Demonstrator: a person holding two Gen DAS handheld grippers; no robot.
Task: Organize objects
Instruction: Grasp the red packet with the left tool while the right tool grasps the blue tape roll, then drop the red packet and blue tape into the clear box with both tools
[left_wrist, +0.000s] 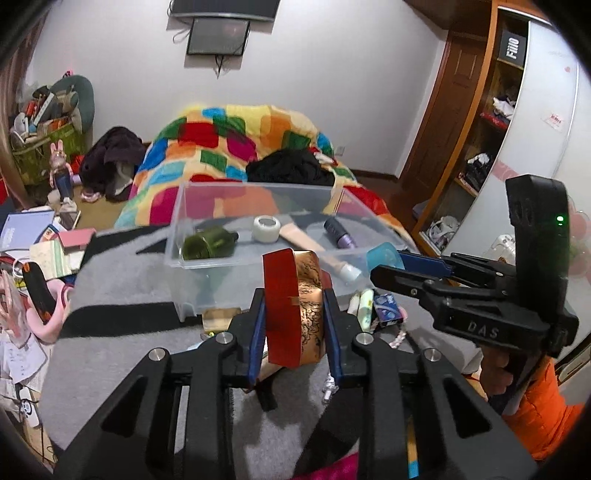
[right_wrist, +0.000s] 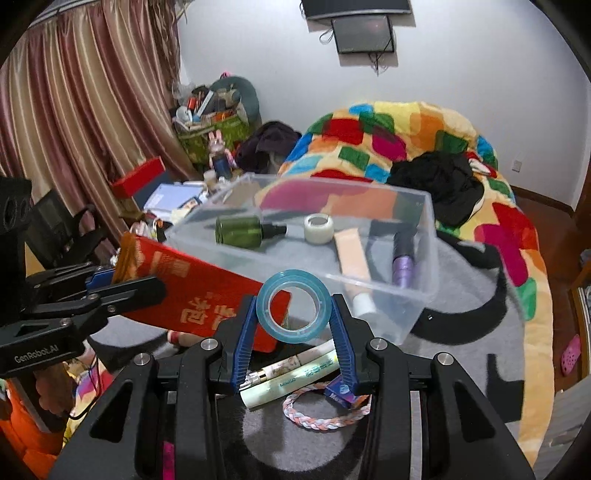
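Note:
My left gripper (left_wrist: 293, 295) is shut on a red and gold box (left_wrist: 293, 306), held up just in front of the clear plastic bin (left_wrist: 177, 225). My right gripper (right_wrist: 293, 306) is shut on a blue tape roll (right_wrist: 293, 307), held near the bin's front wall (right_wrist: 417, 295). The right gripper also shows in the left wrist view (left_wrist: 384, 269), and the left gripper with its red box (right_wrist: 207, 291) shows in the right wrist view. The bin holds a green bottle (right_wrist: 240, 229), a white tape roll (right_wrist: 319, 228), a beige tube (right_wrist: 352, 258) and a purple bottle (right_wrist: 402, 262).
On the grey mat (right_wrist: 461, 314) below my right gripper lie pale tubes (right_wrist: 295, 373), a braided bracelet (right_wrist: 325, 410) and a small blue packet (right_wrist: 341, 395). A colourful blanket (left_wrist: 236, 147) covers the bed behind. Books and clutter (left_wrist: 33, 243) lie to the left.

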